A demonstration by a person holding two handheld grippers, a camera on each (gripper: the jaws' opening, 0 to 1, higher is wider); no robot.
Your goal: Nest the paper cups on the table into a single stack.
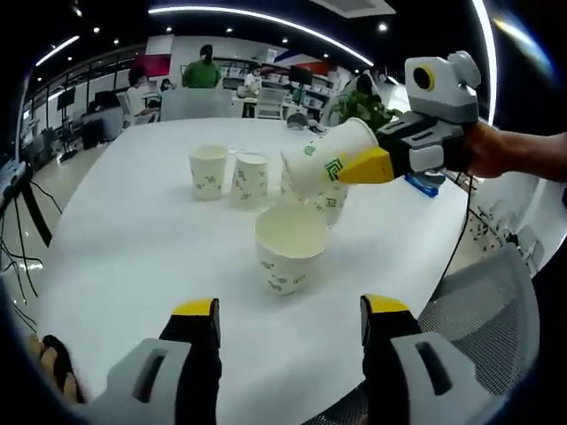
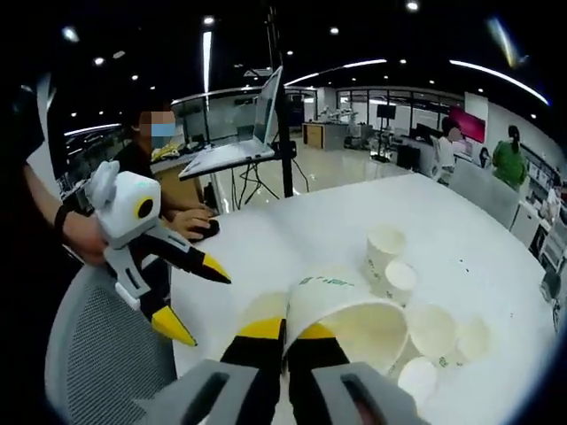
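Note:
A white paper cup (image 1: 291, 248) with green print stands open-mouthed on the white table (image 1: 133, 257), just ahead of my left gripper (image 1: 290, 307). That gripper is open and holds nothing. Two more cups (image 1: 209, 170) (image 1: 251, 180) stand further back, and another cup (image 1: 330, 204) sits behind the near one. My right gripper (image 1: 376, 164) comes in from the right, shut on a tilted cup (image 1: 323, 159) held above the table. In the right gripper view its jaws (image 2: 288, 330) pinch the held cup's (image 2: 350, 319) wall, several cups (image 2: 383, 250) stand beyond it, and the left gripper (image 2: 197, 299) is open.
A grey mesh chair (image 1: 496, 310) stands at the table's near right edge. A plant (image 1: 363, 106) and a blue item (image 1: 425, 184) are at the far right. A laptop on a stand (image 2: 235, 146) and a seated person (image 2: 151, 159) are beyond the table.

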